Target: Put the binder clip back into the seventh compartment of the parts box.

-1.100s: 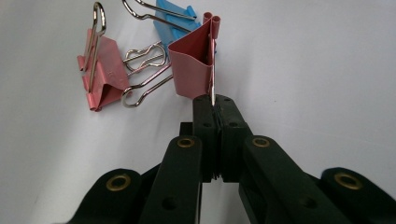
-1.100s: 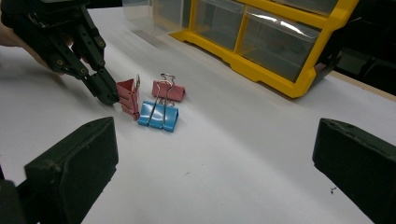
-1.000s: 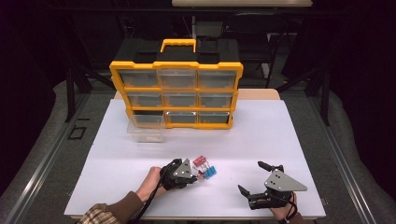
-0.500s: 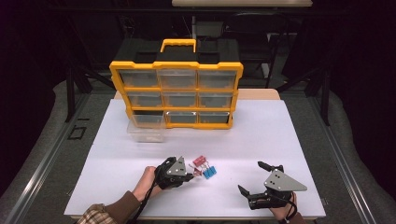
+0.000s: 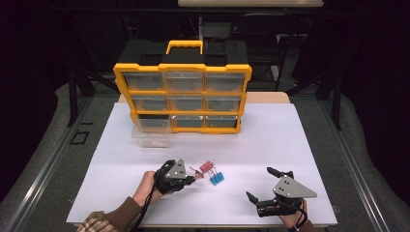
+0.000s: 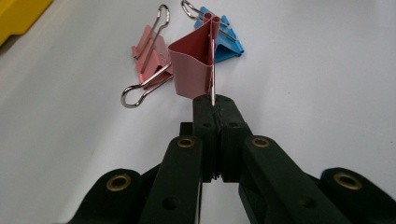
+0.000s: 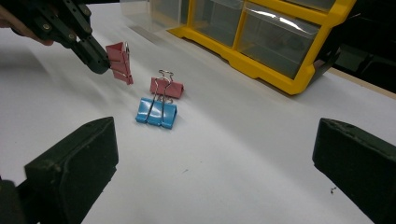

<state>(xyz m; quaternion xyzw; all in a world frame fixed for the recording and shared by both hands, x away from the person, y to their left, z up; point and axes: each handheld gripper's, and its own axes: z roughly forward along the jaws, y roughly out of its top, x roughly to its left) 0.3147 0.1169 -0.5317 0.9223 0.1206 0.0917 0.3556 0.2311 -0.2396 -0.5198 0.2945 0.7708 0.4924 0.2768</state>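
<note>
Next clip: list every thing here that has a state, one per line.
left gripper: shut on held pink clip's wire handles
held pink clip: lifted off the table
second pink clip: lying flat
blue clip: lying flat
right gripper: open, holding nothing
clear drawer: out of organizer, on table

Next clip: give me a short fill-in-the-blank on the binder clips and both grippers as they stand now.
1. The left gripper is shut on a ____ binder clip by its wire handles.
2. On the table lie a pink clip and a ____ clip.
3. The right gripper has its jaws ____.
4. The organizer has a ____ frame.

Missing words: pink; blue; open; yellow
</note>
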